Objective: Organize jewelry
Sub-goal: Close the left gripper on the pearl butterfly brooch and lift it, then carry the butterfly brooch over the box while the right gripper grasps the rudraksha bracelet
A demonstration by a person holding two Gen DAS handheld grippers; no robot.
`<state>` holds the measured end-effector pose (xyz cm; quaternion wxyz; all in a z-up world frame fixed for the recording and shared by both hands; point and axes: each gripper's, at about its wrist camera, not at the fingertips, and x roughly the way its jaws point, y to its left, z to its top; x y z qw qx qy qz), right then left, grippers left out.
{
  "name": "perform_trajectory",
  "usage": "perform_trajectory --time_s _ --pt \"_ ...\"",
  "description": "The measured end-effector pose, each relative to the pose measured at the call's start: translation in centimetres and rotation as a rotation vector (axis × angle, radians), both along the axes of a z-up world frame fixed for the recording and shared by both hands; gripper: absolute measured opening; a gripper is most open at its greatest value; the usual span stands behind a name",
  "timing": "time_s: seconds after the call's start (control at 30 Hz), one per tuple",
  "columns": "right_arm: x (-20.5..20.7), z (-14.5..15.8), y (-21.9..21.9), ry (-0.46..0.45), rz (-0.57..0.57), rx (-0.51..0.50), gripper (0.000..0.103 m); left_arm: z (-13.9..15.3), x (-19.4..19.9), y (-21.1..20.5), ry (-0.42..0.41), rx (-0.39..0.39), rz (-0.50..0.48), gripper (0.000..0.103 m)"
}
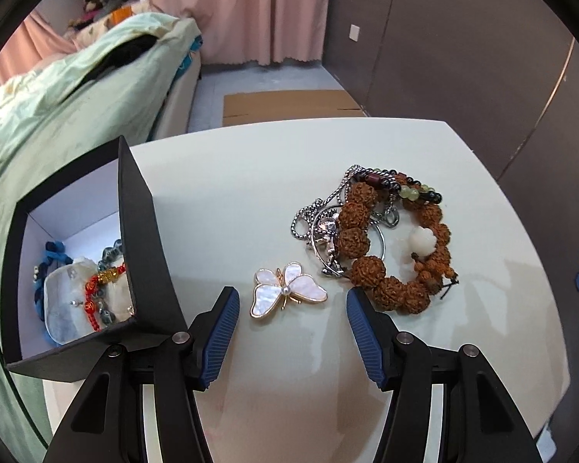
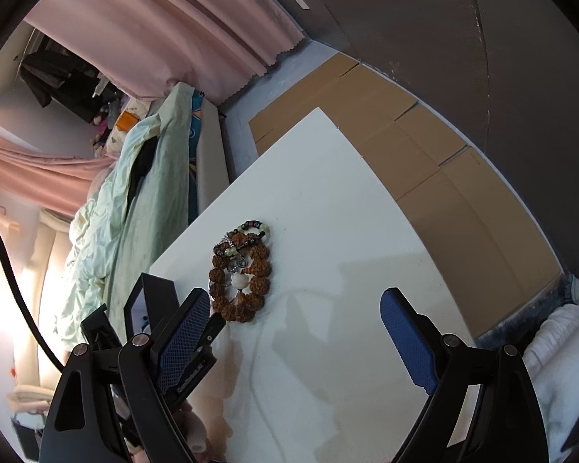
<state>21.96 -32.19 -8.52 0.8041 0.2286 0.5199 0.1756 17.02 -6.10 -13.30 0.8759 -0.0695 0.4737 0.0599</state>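
left hand-held gripper (image 1: 291,301): jaws wide apart, nothing held, low over counter, butterfly brooch between the blue pads
right hand-held gripper (image 2: 293,310): jaws wide apart, nothing held, above bare counter, well apart from jewelry pile
butterfly brooch (image 1: 288,289): flat on counter, pearly white wings, gold rim, small pearl at centre; between left pads, touching neither as far as visible
black box (image 1: 143,239): on counter's left edge, just beside left pad, open top, white lining
box contents: red bead bracelet (image 1: 92,293), grey-blue beads (image 1: 112,254), blue cord (image 1: 56,250), pale shell-like piece (image 1: 61,308); all piled together, overlapping
brown seed bracelet (image 1: 399,254): on counter right of brooch, lying flat in a ring, near right pad of left hand-held gripper; gap or contact cannot tell
white carved bead (image 1: 424,241): inside the brown ring
silver chain (image 1: 320,208): tangled with silver hoop and charm, partly under brown bracelet, left side of pile
green and black bead bracelet (image 1: 420,191): far edge of pile, overlapping brown bracelet
counter (image 1: 251,193): white, glossy
cardboard (image 1: 293,102): flat on floor beyond counter
bed (image 1: 77,96): left of counter, pale green cover
curtain (image 1: 235,7): pink, far wall
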Motion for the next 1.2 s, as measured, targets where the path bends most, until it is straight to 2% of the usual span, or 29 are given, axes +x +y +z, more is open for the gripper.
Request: perform_trajectory --time_s 0.17,0.23,0.33,0.5,0.57,0.83,0.93,1.2 --pt "-0.2 -0.1 0.4 -0.001 0.015 -0.007 0.091 -0.1 0.1 -0.3 -0.010 0.027 0.004 0.058" --pt "-0.4 -0.1 0.9 -0.006 0.029 -0.016 0.091 0.0 0.0 -0.1 -0.015 0.034 0.015 0.042" --pt "-0.6 -0.1 1.5 -0.013 0.047 -0.022 0.091 0.2 0.0 0.8 -0.015 -0.029 0.012 0.042" --pt "-0.7 -0.3 2.3 -0.015 0.050 -0.035 0.089 1.4 -0.9 1.3 -0.045 -0.073 0.012 0.042" --pt "-0.7 -0.5 2.5 -0.012 0.047 -0.035 0.085 2.3 -1.5 1.5 -0.070 -0.088 0.005 0.042" --pt "0.3 -2.5 3.8 0.040 0.016 -0.039 0.055 5.1 -3.5 2.7 -0.144 -0.127 0.001 0.042" --pt "0.9 -3.2 4.6 0.050 0.018 -0.029 0.051 5.8 -4.0 3.4 -0.161 -0.137 0.005 0.042" --pt "2.1 -3.8 7.5 0.024 0.022 -0.079 0.051 7.7 -4.9 6.3 -0.216 -0.178 0.041 0.042"
